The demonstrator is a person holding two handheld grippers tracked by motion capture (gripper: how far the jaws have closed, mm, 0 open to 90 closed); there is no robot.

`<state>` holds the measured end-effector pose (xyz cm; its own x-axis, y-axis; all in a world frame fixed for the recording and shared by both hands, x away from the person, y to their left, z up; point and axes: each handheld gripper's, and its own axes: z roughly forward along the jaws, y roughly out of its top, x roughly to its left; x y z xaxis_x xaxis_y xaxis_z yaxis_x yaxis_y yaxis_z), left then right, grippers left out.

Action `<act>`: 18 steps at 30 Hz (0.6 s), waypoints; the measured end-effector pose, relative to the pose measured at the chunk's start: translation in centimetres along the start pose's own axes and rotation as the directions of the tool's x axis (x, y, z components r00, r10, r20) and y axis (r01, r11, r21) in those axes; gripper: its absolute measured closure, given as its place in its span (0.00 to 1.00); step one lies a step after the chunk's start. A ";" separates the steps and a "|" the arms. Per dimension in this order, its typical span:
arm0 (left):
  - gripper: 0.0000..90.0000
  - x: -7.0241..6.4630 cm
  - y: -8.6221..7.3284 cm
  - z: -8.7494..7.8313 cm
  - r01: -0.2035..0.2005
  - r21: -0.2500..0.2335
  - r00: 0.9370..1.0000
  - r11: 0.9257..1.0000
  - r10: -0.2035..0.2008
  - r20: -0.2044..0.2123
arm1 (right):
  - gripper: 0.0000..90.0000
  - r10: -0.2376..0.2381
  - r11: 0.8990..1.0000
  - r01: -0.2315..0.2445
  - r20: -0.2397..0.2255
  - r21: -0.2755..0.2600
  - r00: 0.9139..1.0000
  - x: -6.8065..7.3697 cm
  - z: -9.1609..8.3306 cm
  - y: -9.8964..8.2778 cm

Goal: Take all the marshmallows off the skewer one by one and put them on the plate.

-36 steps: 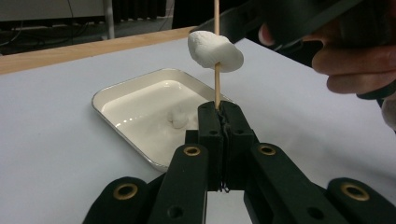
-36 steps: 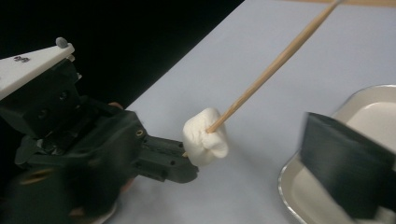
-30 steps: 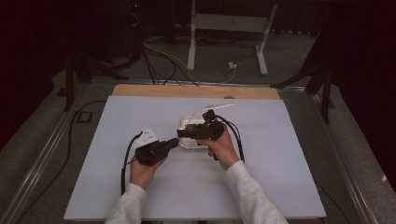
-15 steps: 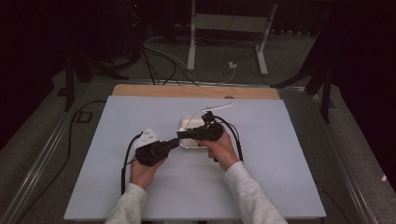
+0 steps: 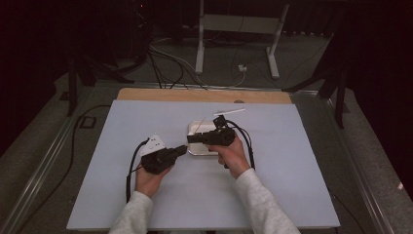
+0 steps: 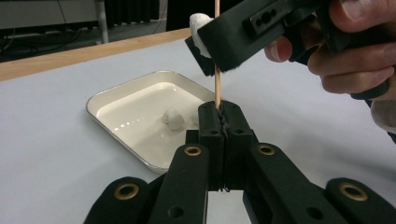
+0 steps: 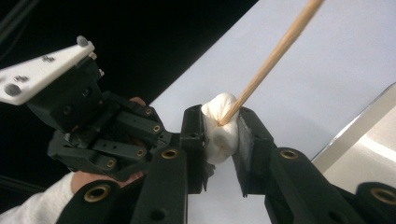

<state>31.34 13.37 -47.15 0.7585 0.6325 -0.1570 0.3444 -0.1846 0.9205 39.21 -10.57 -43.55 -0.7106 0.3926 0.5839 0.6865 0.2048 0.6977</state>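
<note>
From above, over the pale table (image 5: 272,195), my two grippers sit close together near a small white tray (image 5: 197,127), but that high view is too coarse to show what they hold. My left gripper view settles it: my left gripper (image 6: 219,114) has its jaws pressed fully together on the lower end of a thin wooden skewer (image 6: 217,79), which stands upright out of them. Behind it lies the tray (image 6: 112,98) with two small white marshmallows (image 6: 172,118) in it, though the second is half hidden by my own jaw. Higher up the stick, my right gripper (image 6: 208,44) crosses it with a white lump showing at its tip. My right gripper view gives the close look that the others lack: a third marshmallow (image 7: 220,126) sits squeezed between my right gripper's (image 7: 222,133) pads, the jaws having just been closing onto it, and the skewer (image 7: 271,58) runs into its top at a slant. Beyond it I see my left gripper (image 7: 88,130) and hand. So I count one skewer, one tray, three marshmallows and two grippers.
</note>
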 end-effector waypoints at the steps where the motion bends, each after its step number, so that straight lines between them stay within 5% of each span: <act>1: 1.00 0.0 0.0 0.0 -0.002 0.000 1.000 1.000 0.002 -0.001 | 0.84 0.003 1.000 -0.003 -0.005 -0.005 1.000 0.0 -0.1 0.0; 8: 1.00 0.0 -0.2 0.1 -0.036 0.038 0.999 0.999 0.037 -0.018 | 0.85 0.017 0.999 -0.017 0.002 -0.030 1.000 -0.2 -0.7 0.2; 11: 1.00 0.3 -0.7 0.1 -0.026 0.044 1.000 0.999 0.026 -0.007 | 0.86 0.070 0.990 -0.071 -0.013 -0.121 0.997 -1.0 -2.6 0.7; 18: 1.00 -0.2 -0.4 0.5 -0.052 0.045 0.999 0.998 0.052 0.011 | 0.86 0.044 0.994 -0.041 0.027 -0.101 0.999 -1.1 -4.1 1.0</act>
<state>31.29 12.94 -47.67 0.7815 0.6136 -0.1131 0.3286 -0.2508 0.9106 40.00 -14.47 -41.81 -0.6751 0.4251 0.6029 0.6960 0.0964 0.7115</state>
